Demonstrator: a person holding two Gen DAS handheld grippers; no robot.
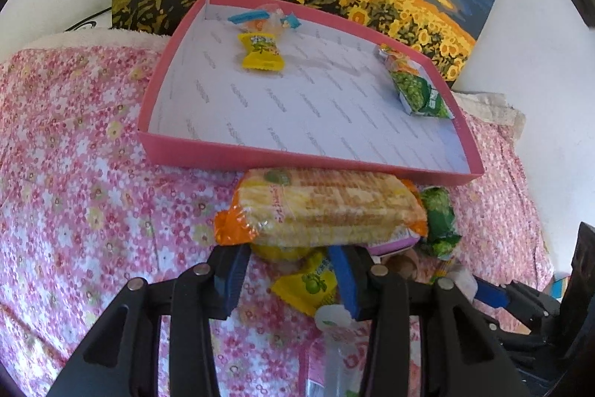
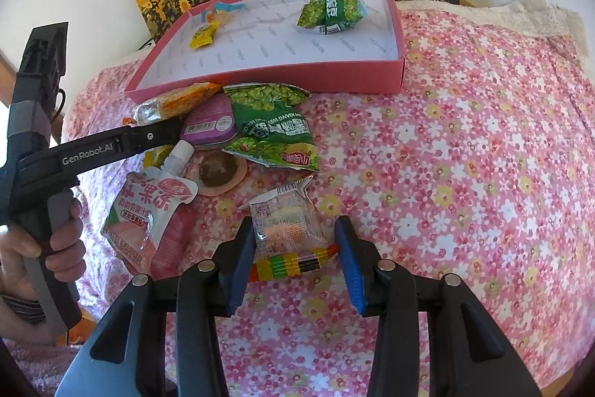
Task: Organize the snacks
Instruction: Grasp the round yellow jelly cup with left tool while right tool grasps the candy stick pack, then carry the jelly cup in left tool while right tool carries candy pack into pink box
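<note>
Clear cake packet on floral cloth, between right gripper pads, apparently pinched; could slip on lift. Left gripper unclenched by cracker pack, may snag pile. Pink box behind.

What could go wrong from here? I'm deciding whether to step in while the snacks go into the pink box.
1. The right gripper has only the striped end of the clear-wrapped snack between its pads, so the snack may slip out.
2. The left gripper sits in a crowded pile; closing could catch the yellow candy with the wafer pack.
3. The pile crowds the pink box; lifting might nudge it.
</note>
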